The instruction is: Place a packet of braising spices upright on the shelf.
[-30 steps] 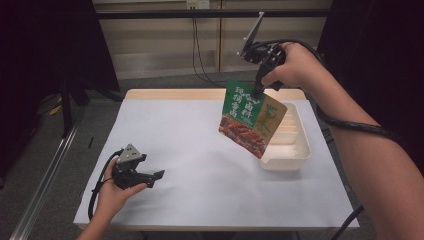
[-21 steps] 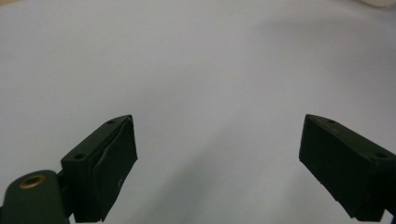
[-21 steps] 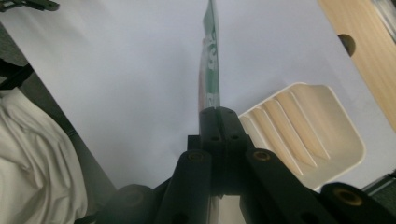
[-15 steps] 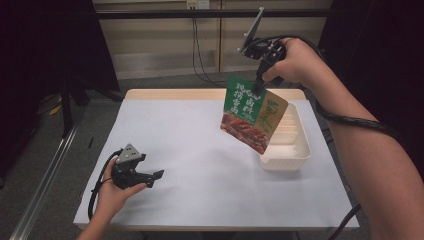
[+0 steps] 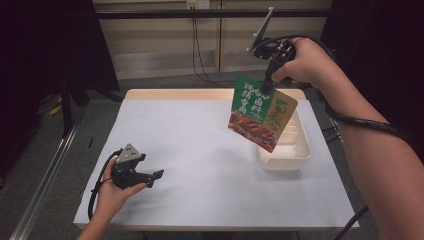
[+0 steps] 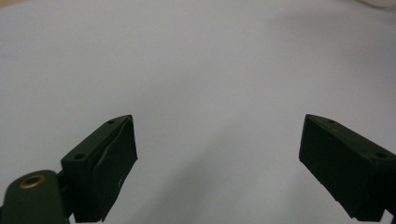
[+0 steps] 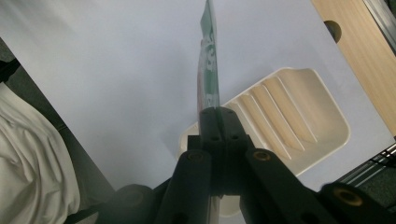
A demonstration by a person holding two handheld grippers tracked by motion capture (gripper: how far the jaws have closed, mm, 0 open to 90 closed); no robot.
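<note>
snack pouch held up over the tray

now your right gripper [image 5: 268,84] is pinching the top edge of the green snack pouch [image 5: 261,113], jaws pressed together on it, and the pouch hangs tilted in the air above the near-left part of the white ribbed tray [image 5: 299,150]. from the right gripper view you see the pouch [image 7: 208,60] edge-on, with the tray [image 7: 299,121] below it on the white table cover [image 5: 200,150]. your left gripper [image 5: 150,176] rests low near the front-left of the table, well apart from the pouch, its jaws spread wide over bare cover.
</note>
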